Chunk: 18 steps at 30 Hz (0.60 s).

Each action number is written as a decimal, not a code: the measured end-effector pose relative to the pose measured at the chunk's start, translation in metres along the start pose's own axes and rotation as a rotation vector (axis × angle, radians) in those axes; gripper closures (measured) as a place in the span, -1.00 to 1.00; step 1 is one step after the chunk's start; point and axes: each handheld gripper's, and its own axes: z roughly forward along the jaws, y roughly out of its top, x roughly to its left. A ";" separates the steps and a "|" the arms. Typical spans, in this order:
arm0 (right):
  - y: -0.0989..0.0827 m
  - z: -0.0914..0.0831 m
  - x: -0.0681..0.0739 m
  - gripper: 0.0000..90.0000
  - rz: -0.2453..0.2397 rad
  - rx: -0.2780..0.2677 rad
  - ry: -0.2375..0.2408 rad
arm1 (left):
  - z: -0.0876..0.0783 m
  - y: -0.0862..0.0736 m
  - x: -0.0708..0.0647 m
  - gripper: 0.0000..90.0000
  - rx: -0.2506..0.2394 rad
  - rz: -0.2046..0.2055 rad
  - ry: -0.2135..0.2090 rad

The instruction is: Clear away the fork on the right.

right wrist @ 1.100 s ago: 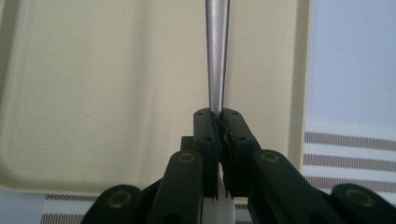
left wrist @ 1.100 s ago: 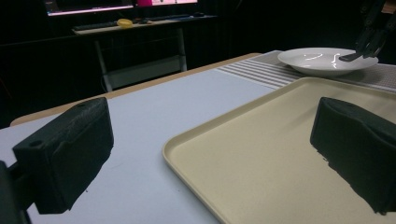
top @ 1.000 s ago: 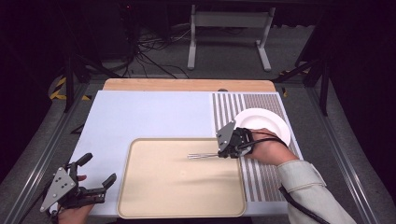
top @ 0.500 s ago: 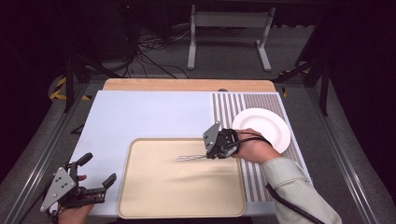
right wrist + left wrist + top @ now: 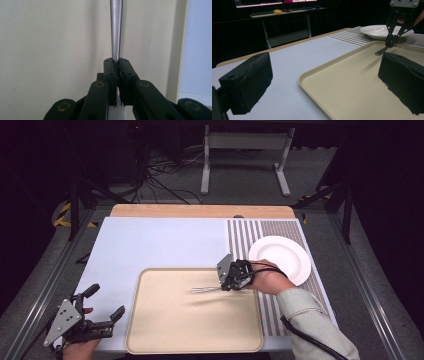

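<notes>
Right gripper (image 5: 223, 287) shifted from plate (image 5: 280, 258) side to over tray (image 5: 150, 340); fingers clamped on fork (image 5: 205, 290) handle, tines ahead of fingers, above tray. Left gripper (image 5: 102, 312) idle, fingers apart, empty. Fork not yet set down.

Fork (image 5: 116, 30) tines cut off at top edge; handle end hidden, probably inside claw.
</notes>
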 end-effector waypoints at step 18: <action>-0.005 0.017 -0.006 0.91 0.019 0.014 0.024 | -0.001 0.000 0.000 -0.99 -0.002 0.004 -0.001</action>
